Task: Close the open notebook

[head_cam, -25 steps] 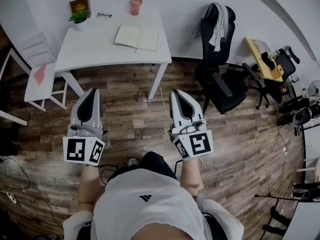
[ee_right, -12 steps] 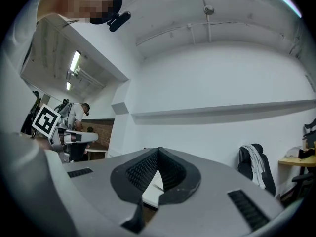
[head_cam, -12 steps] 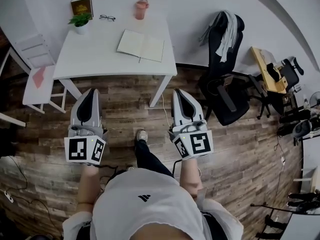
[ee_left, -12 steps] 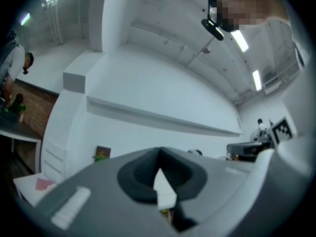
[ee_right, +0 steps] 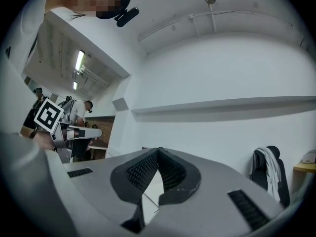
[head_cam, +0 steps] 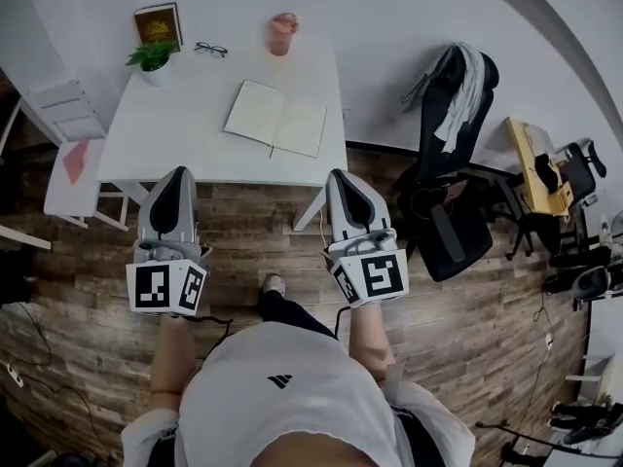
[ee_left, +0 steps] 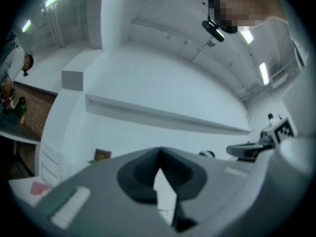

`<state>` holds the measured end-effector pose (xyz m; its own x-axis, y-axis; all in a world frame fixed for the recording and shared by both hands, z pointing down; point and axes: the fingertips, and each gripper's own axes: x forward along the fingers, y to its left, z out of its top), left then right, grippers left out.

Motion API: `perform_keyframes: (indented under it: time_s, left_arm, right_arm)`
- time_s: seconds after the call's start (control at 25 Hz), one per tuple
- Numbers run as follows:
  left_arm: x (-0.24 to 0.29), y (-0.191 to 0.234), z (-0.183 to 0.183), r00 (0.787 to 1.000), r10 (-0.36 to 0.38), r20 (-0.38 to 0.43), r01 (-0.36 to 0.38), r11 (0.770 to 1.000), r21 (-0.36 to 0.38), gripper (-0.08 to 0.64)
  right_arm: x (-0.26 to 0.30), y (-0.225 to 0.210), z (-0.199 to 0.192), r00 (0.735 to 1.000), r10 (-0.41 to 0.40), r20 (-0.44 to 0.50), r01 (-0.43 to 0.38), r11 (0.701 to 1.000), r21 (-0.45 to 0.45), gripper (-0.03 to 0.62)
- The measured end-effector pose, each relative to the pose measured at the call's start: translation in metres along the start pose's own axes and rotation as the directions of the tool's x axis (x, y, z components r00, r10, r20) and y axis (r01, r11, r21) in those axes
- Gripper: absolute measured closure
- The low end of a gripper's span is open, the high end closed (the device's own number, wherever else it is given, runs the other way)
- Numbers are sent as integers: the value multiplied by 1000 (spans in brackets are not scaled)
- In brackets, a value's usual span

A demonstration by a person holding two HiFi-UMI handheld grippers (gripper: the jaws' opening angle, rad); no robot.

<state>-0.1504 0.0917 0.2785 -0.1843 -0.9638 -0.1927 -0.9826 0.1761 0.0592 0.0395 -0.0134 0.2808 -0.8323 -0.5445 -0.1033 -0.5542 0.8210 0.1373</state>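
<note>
Notebook [head_cam: 275,118] lies open on the worktop [head_cam: 175,144], ahead of both grippers and well apart from them, its spine running roughly away from us. Left gripper [head_cam: 177,172] and right gripper [head_cam: 342,175] are both closed and empty. We judge the right nearer.

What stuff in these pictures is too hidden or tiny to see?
- Head view: the open notebook's pages, too small to tell if anything is written.
- Head view: the brown book's cover print, too small.
- Left gripper view: most of the white table, behind the left tongs.
- Right gripper view: likewise, behind the right tongs.
</note>
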Motion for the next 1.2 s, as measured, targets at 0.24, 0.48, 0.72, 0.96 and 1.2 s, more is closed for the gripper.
perform_keyframes:
  time_s: [0.24, 0.48, 0.72, 0.96, 1.2]
  left_arm:
    - [52, 10, -8, 998, 58, 26, -57, 998, -25, 552]
    - [91, 14, -19, 997, 79, 13, -78, 997, -27, 552]
    - [114, 19, -29, 995, 94, -15, -94, 996, 8, 552]
    - [139, 37, -40, 995, 97, -28, -97, 995, -2, 552]
    - [181, 56, -52, 997, 48, -59, -49, 999, -14, 552]
  right_arm:
    - [51, -37, -8, 999, 46, 20, -46, 999, 2, 595]
    - [90, -63, -18, 996, 80, 33, -80, 997, 14, 595]
    - [113, -74, -30, 996, 91, 27, -92, 995, 37, 595]
    - [140, -83, -40, 997, 77, 12, -78, 996, 51, 595]
    - [177, -91, -48, 999, 50, -4, -50, 997, 51, 595]
